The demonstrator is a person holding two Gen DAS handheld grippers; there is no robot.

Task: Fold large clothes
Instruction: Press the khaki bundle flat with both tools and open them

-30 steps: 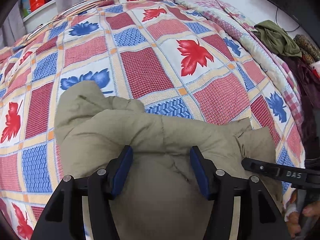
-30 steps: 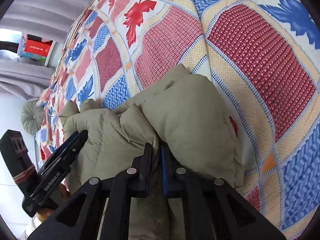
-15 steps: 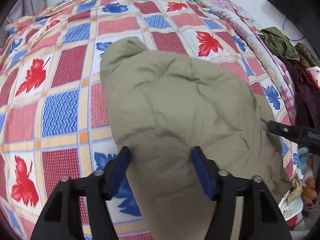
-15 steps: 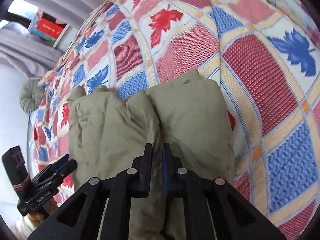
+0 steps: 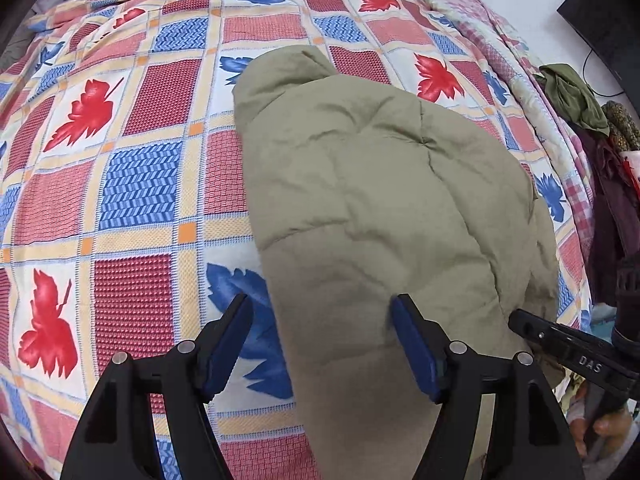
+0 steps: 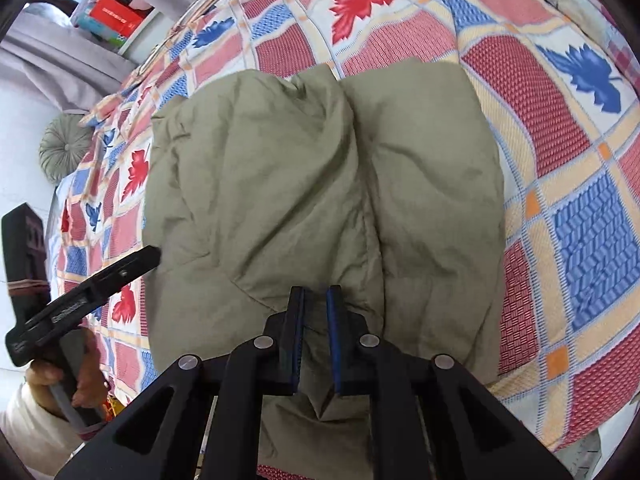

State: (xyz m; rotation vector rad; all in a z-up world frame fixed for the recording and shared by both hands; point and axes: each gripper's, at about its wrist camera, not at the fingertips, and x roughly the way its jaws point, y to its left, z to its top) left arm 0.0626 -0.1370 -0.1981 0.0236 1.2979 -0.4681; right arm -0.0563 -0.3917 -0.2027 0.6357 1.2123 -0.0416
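Observation:
An olive puffy jacket (image 5: 380, 200) lies folded in a thick bundle on the patterned bedspread (image 5: 132, 184); it also shows in the right wrist view (image 6: 320, 192). My left gripper (image 5: 322, 344) is open and empty above the jacket's near left edge. My right gripper (image 6: 316, 300) has its jaws a narrow gap apart over the jacket's near edge, with a fold of fabric between them. In the left wrist view the right gripper (image 5: 560, 344) shows at the jacket's right edge. In the right wrist view the left gripper (image 6: 92, 288) shows at the jacket's left edge.
A pile of dark and green clothes (image 5: 580, 96) lies off the bed's right side. A round grey cushion (image 6: 64, 148) and a shelf with boxes (image 6: 112, 12) are beyond the bed's far left. The bedspread extends far around the jacket.
Both grippers have pulled back and up from the jacket. The jacket now lies flatter and spread as a folded bundle. The right jaws have parted slightly from fully shut.

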